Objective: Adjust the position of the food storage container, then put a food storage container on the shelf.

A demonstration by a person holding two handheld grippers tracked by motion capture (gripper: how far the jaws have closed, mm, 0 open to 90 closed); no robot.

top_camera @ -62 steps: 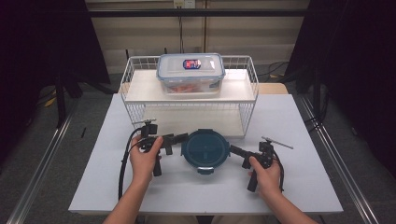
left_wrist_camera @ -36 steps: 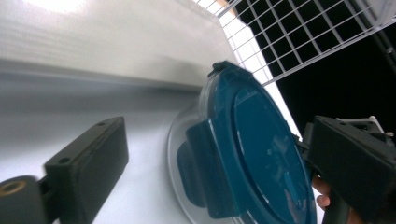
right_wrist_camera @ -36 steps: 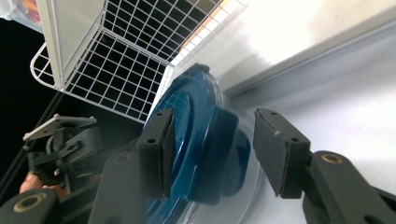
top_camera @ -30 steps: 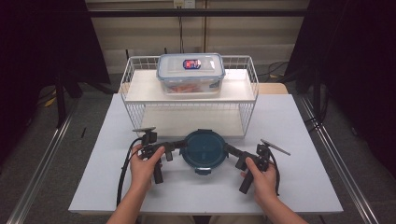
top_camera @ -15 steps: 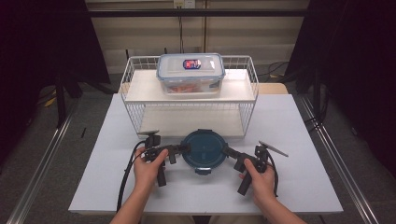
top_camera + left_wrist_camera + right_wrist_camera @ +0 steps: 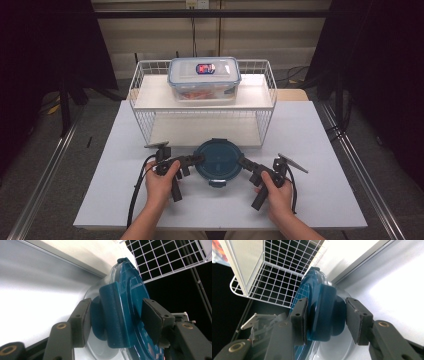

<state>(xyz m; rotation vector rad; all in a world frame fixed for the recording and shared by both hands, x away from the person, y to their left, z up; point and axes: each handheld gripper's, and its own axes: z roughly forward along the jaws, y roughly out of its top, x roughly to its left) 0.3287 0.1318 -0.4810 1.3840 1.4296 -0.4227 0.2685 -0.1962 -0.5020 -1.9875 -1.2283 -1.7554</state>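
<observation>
Left hand-held gripper: jaws just closing around the left latch flap, one pad touching.
Right hand-held gripper: straddles the right latch flap, inner pad touching.
Round container: teal-lidded, on desk, between grippers.
Wire rack: behind, carrying rectangular box.

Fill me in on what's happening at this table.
A person works a round container with a blue lid, sitting on the white table before a wire rack. The left gripper, whose jaws have just been closing, straddles the lid's left clasp; the right gripper straddles the right clasp. A second container sits atop the rack.
</observation>
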